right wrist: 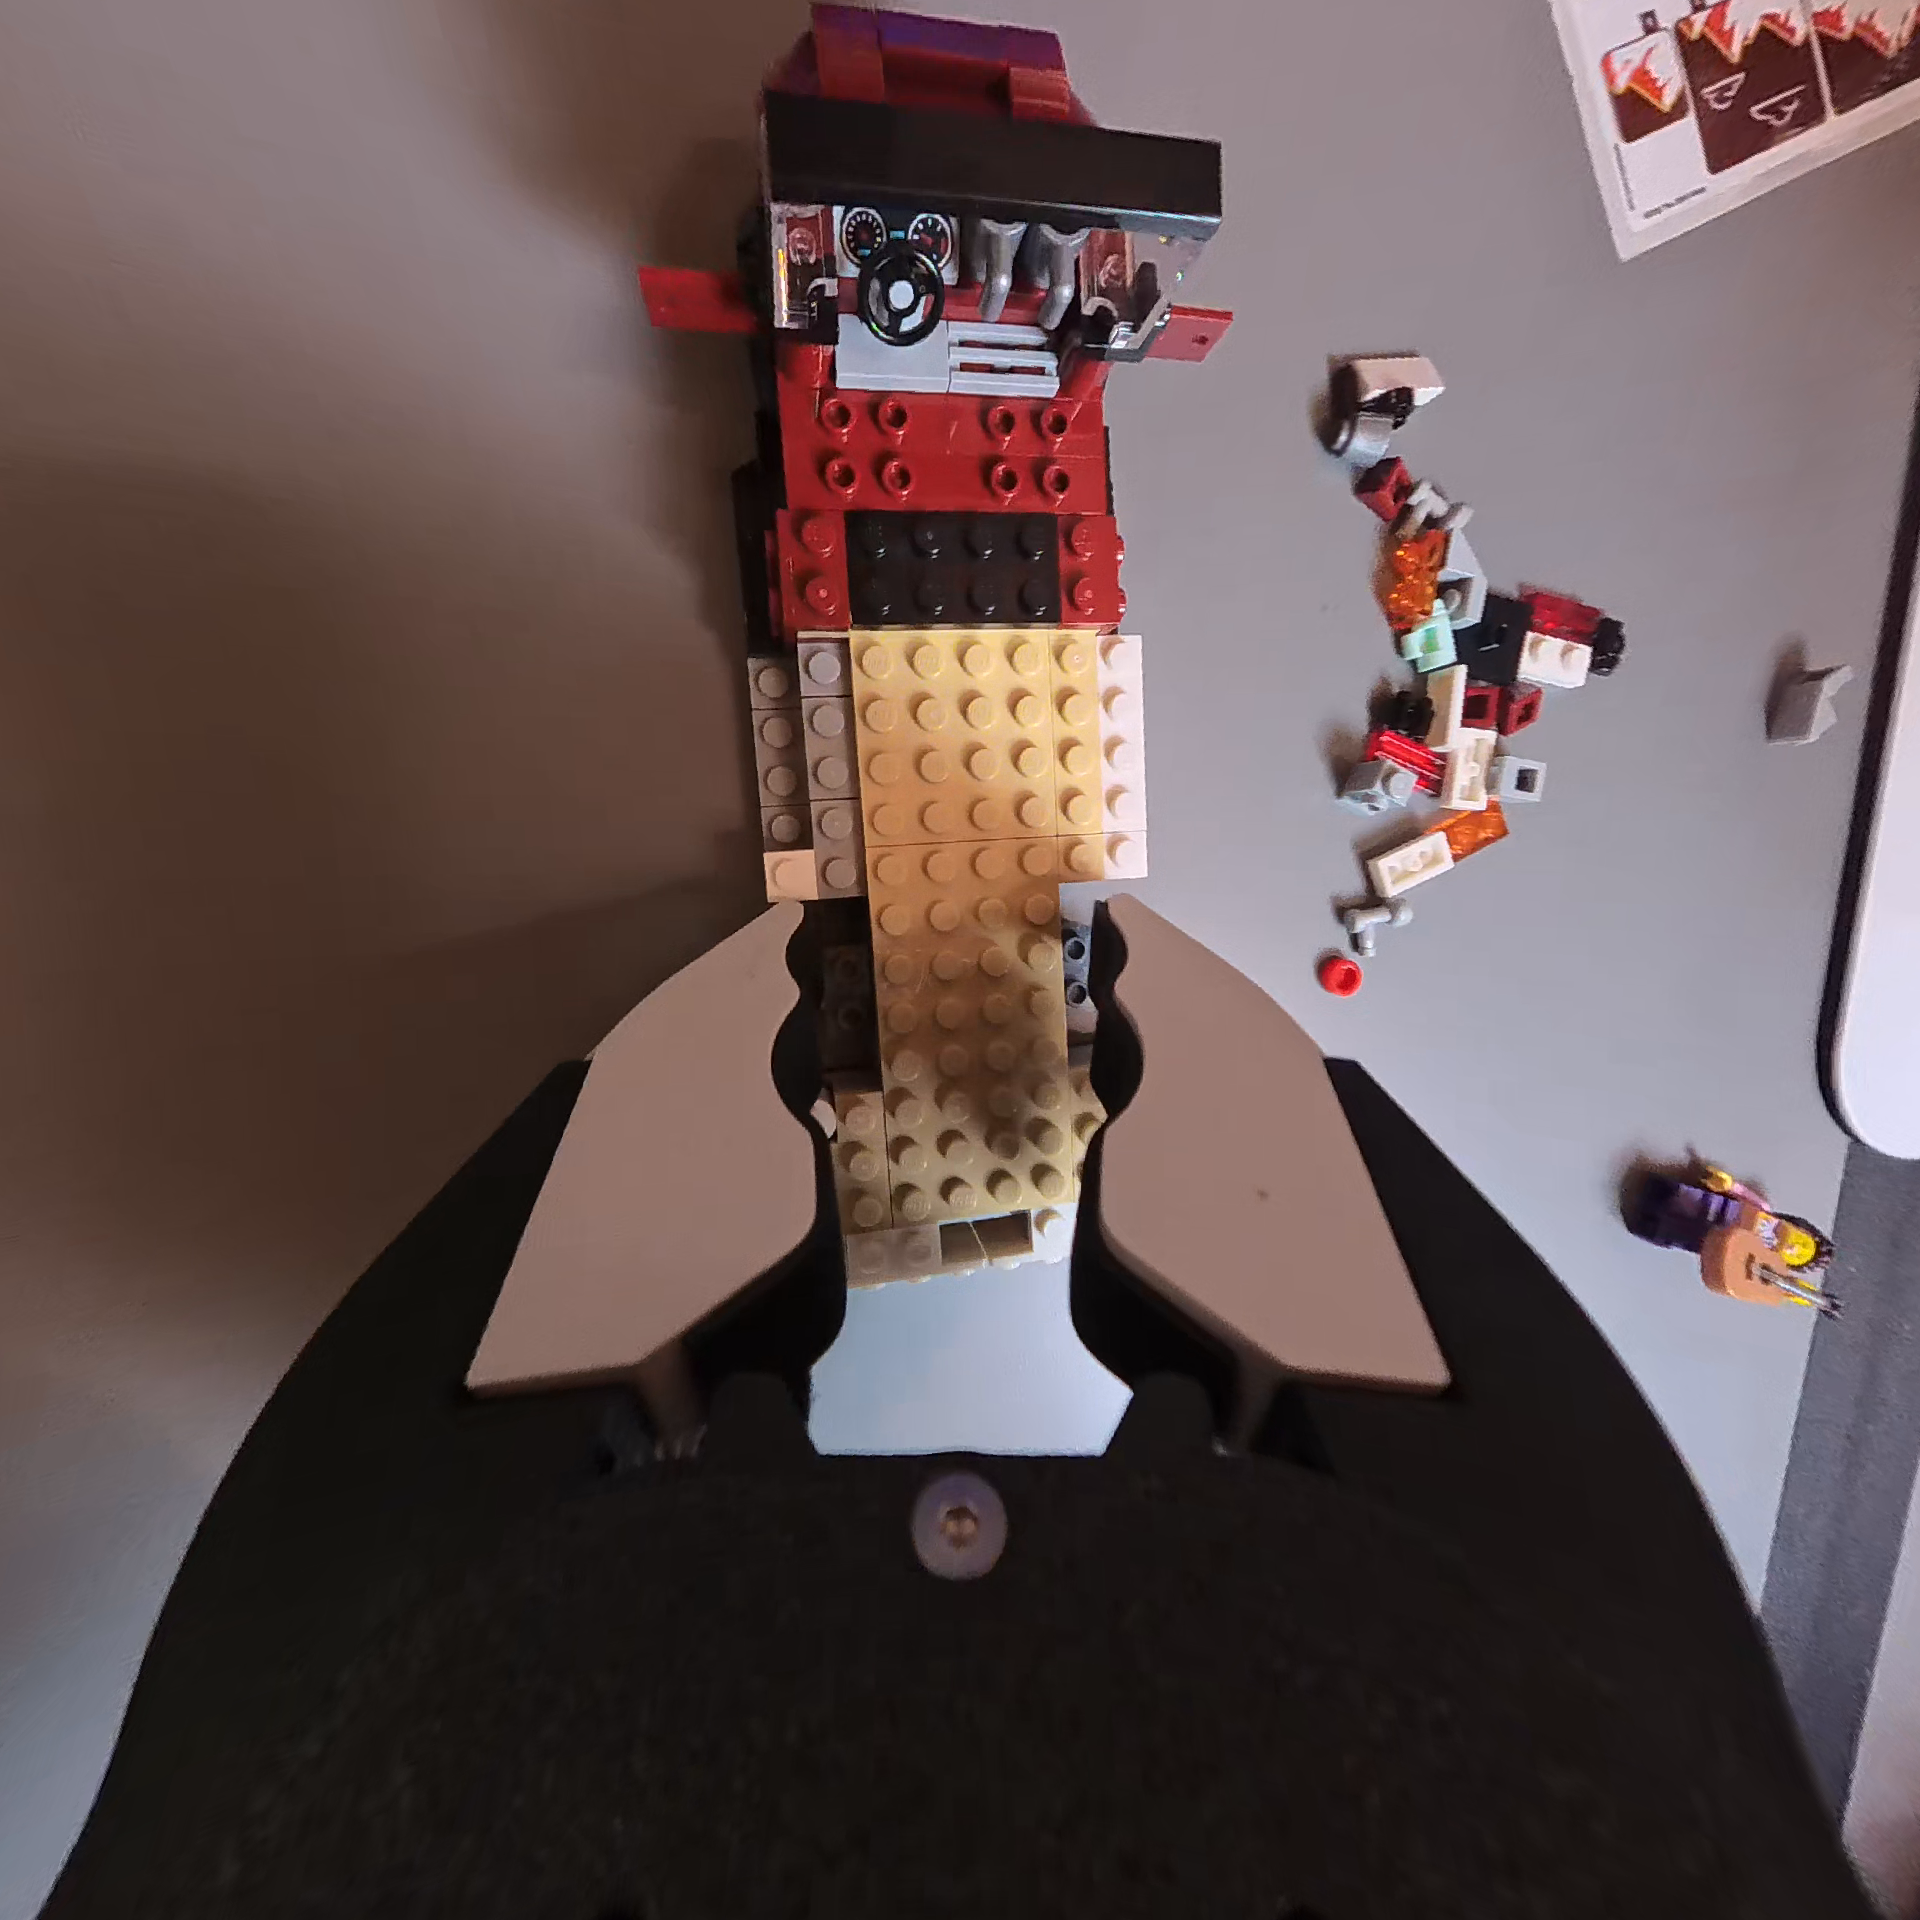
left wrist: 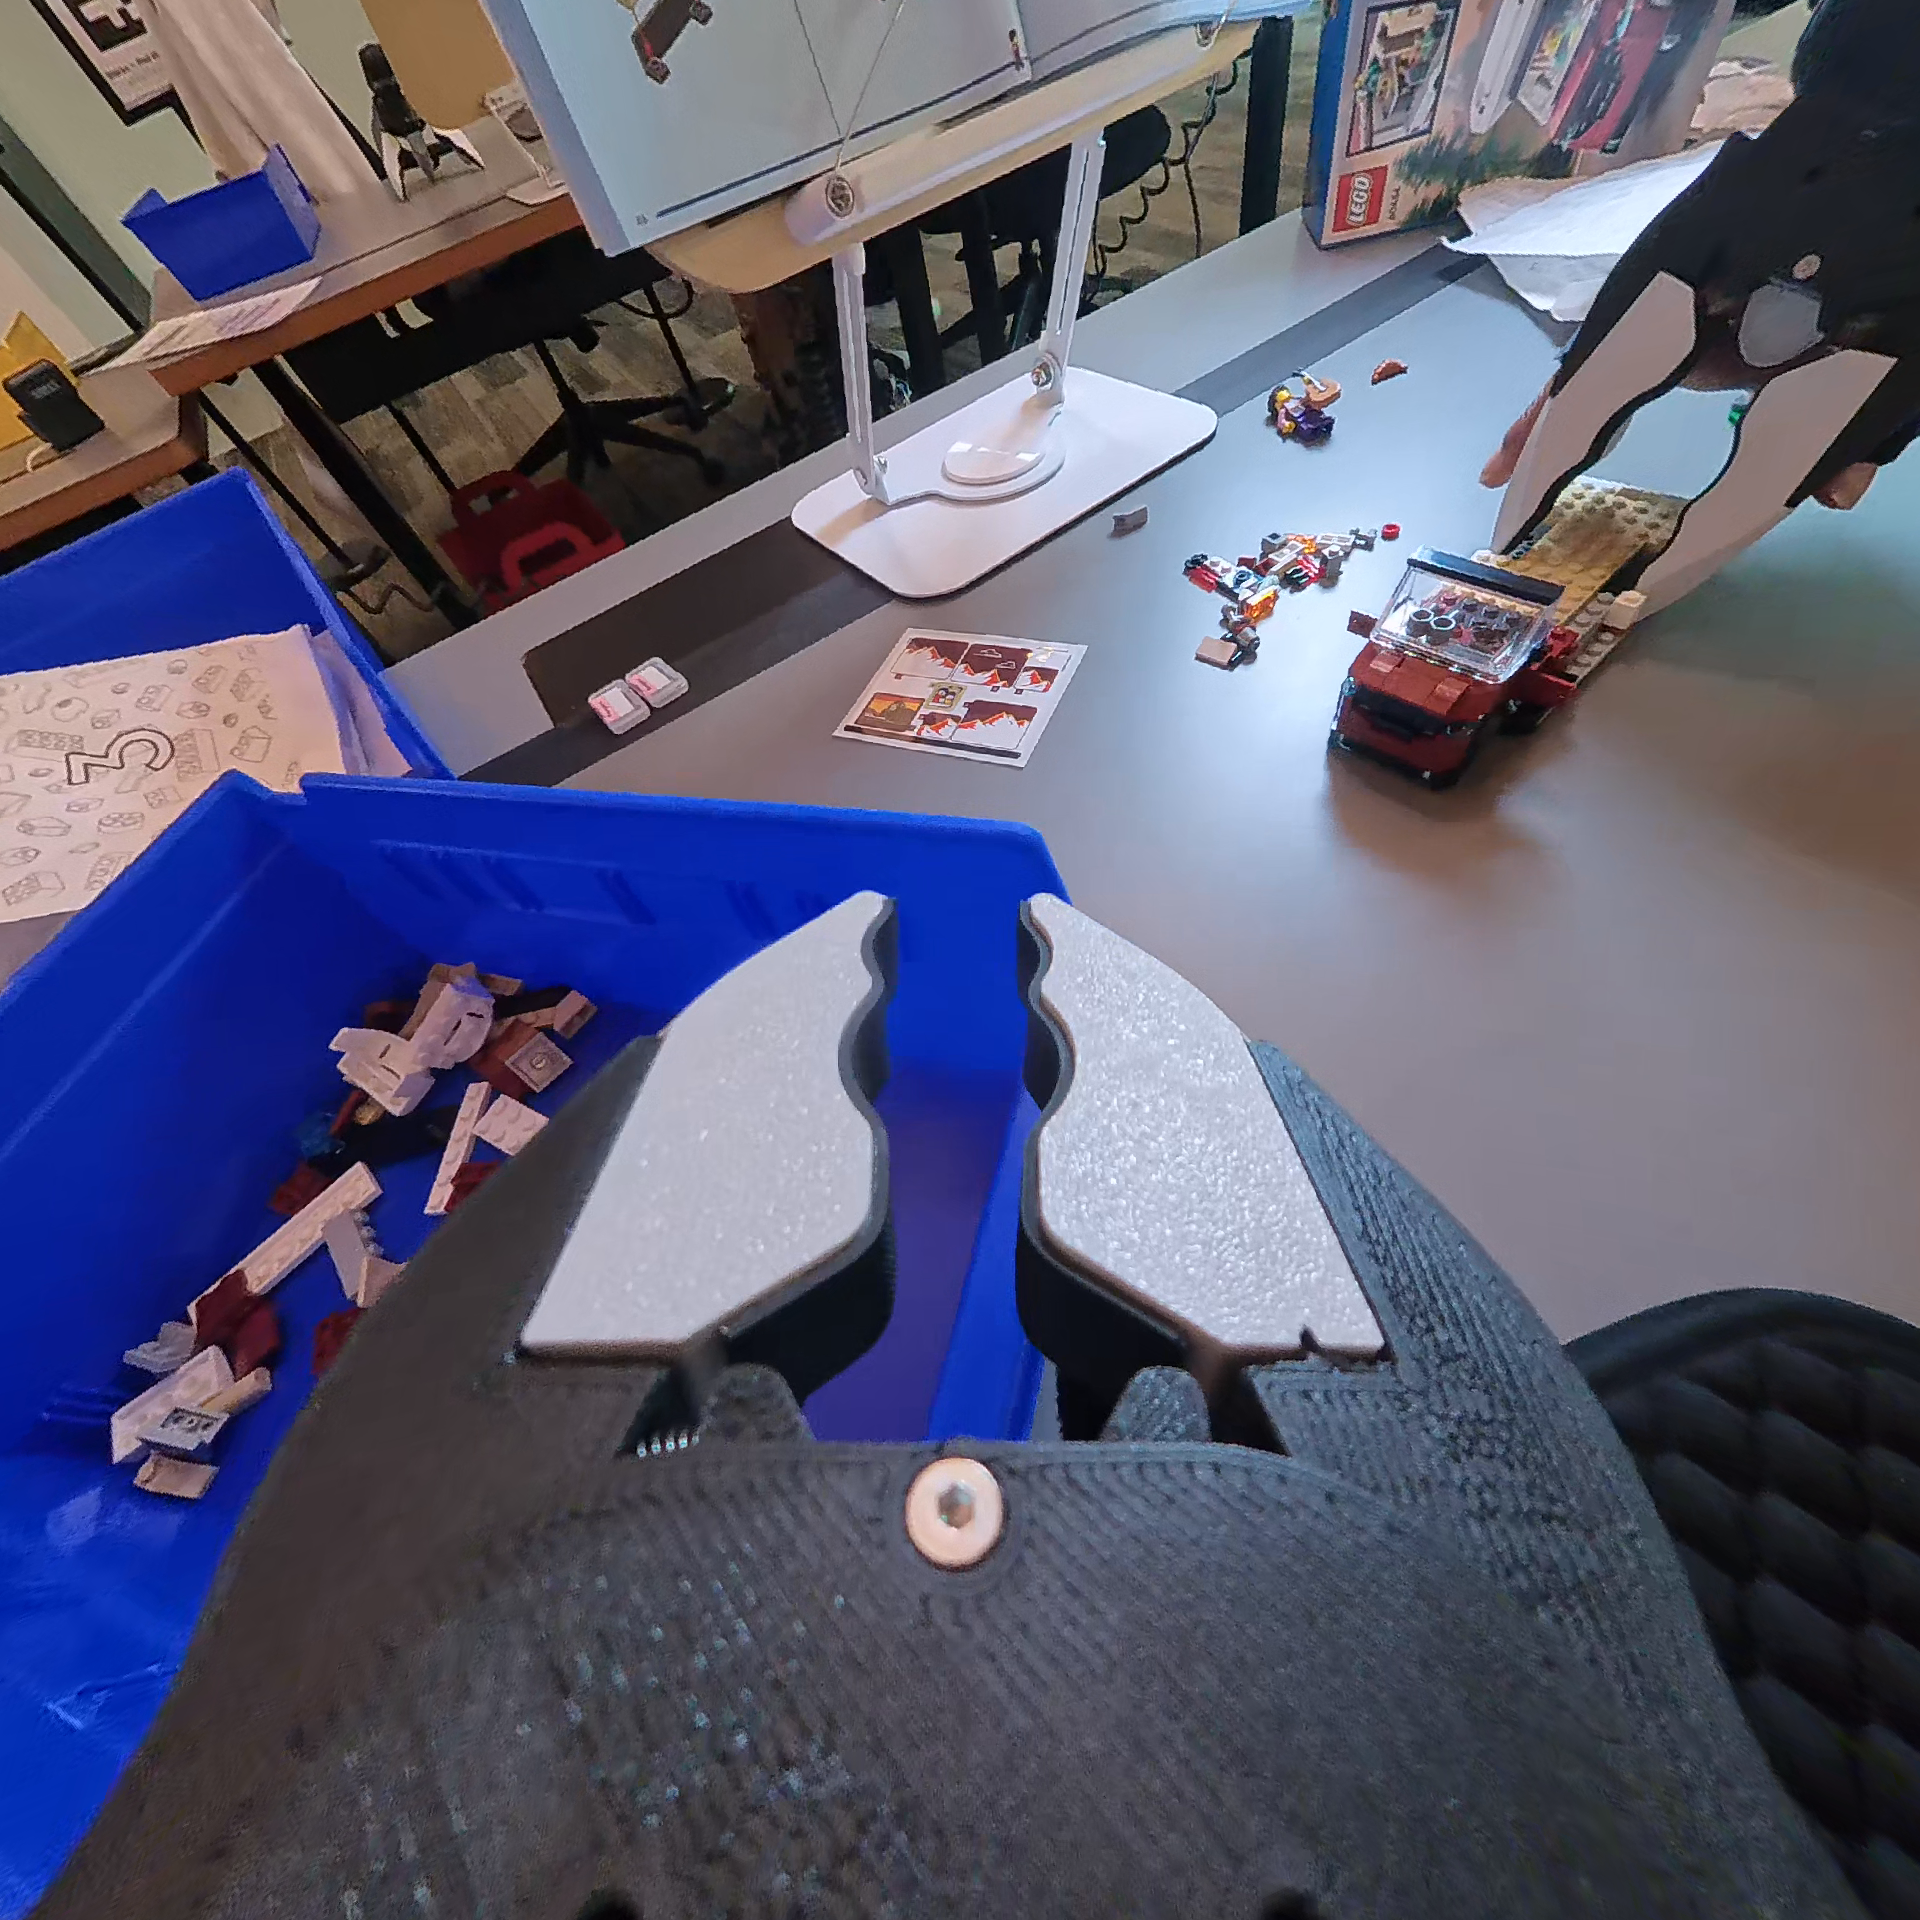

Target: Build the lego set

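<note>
My left gripper (left wrist: 956,914) is open and empty. It hovers over the right end of a blue bin (left wrist: 665,821) that holds several loose white and dark red bricks (left wrist: 416,1091). My right gripper (right wrist: 951,914) is shut on the rear of a dark red toy truck (right wrist: 956,748) with a tan studded bed. Its pads press the grey bricks on both sides of the bed. In the left wrist view, the right gripper (left wrist: 1579,561) straddles the back of the truck (left wrist: 1444,686), which stands on the grey table.
A pile of small loose bricks (right wrist: 1455,675), a red round stud (right wrist: 1340,975) and a minifigure (right wrist: 1735,1236) lie right of the truck. A sticker sheet (left wrist: 961,696), a white book stand (left wrist: 997,478), a toy box (left wrist: 1455,104) and a second blue bin with paper (left wrist: 156,727) are around. The grippers' ends are close to 35 cm from one another. The right tips stand about 6 cm off the red round stud (right wrist: 1340,975). It turns up in the left wrist view (left wrist: 1389,530) as well.
</note>
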